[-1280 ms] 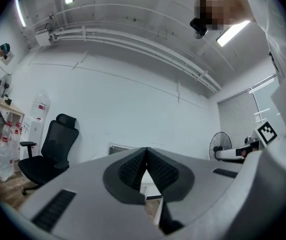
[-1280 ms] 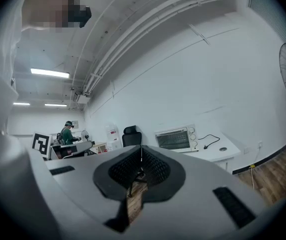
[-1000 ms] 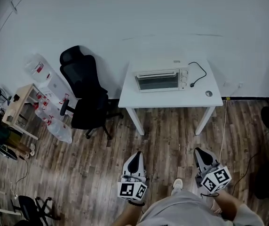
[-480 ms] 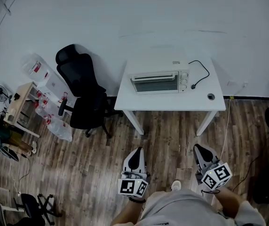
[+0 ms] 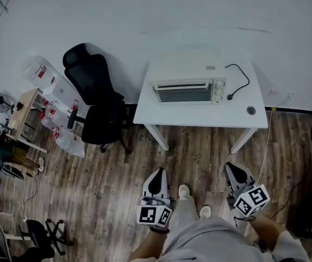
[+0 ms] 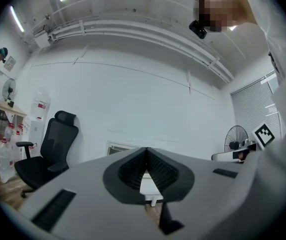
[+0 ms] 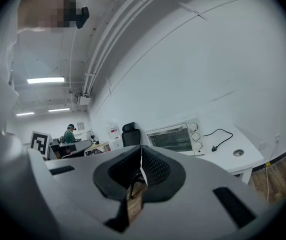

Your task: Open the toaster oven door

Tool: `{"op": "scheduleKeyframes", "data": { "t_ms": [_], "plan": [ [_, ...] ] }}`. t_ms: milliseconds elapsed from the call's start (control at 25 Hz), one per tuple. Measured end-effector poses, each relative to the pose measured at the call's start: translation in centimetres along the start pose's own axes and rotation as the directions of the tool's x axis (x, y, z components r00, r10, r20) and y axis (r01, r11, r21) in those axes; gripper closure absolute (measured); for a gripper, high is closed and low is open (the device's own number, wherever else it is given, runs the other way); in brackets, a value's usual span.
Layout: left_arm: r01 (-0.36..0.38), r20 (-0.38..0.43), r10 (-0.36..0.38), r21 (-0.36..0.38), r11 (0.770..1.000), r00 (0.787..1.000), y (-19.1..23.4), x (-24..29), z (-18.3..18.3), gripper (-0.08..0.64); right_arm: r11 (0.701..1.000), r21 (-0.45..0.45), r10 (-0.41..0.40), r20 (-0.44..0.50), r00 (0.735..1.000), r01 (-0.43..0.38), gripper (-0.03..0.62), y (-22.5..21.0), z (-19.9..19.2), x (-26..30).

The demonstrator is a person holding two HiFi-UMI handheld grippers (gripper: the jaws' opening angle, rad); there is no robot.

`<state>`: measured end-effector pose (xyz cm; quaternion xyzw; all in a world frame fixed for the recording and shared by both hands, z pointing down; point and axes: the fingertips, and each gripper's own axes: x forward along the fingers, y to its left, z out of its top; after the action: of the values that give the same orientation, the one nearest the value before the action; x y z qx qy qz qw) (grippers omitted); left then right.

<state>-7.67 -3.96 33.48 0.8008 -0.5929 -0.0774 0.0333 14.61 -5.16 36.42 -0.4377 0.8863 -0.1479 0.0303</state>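
Observation:
The white toaster oven stands with its glass door closed on a white table against the far wall. Both grippers hover low over the wooden floor, well short of the table and touching nothing. My left gripper is shut and empty; in the left gripper view its jaws meet and hide most of the oven. Farther right, my right gripper is shut and empty too. Its closed jaws point toward the oven, which shows above them.
A black office chair stands left of the table. A loose power cord and a small round object lie on the table's right part. Water bottles and a wooden shelf crowd the left side. A cable runs down the floor at right.
The person has walked toward the table, so the oven and table look larger and nearer. Both shut grippers came forward with the person, and one shoe now shows between them.

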Motion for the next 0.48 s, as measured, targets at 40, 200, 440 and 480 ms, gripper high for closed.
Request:
{"op": "scheduleKeyframes", "data": {
  "t_ms": [40, 200, 440, 480],
  "plan": [
    [0.002, -0.003, -0.002, 0.002, 1.000, 1.000, 0.5, 0.4, 0.1, 0.552, 1.000, 0.001, 0.003, 0.001, 1.000, -0.003, 0.575, 0.2, 0.1, 0.7],
    [0.026, -0.002, -0.026, -0.005, 1.000, 1.000, 2.5, 3.2, 0.5, 0.552, 1.000, 0.002, -0.013, 0.006, 1.000, 0.013, 0.575, -0.2, 0.8, 3.9],
    [0.079, 0.001, -0.079, -0.006, 0.997, 0.997, 6.0, 8.9, 0.9, 0.552, 0.998, 0.031, -0.054, 0.013, 0.998, 0.053, 0.575, -1.7, 1.6, 9.9],
    [0.089, 0.000, -0.089, -0.008, 0.996, 0.996, 6.6, 9.9, 0.9, 0.552, 0.998, 0.033, -0.059, 0.016, 0.998, 0.059, 0.575, -1.9, 1.8, 11.0]
  ]
}}
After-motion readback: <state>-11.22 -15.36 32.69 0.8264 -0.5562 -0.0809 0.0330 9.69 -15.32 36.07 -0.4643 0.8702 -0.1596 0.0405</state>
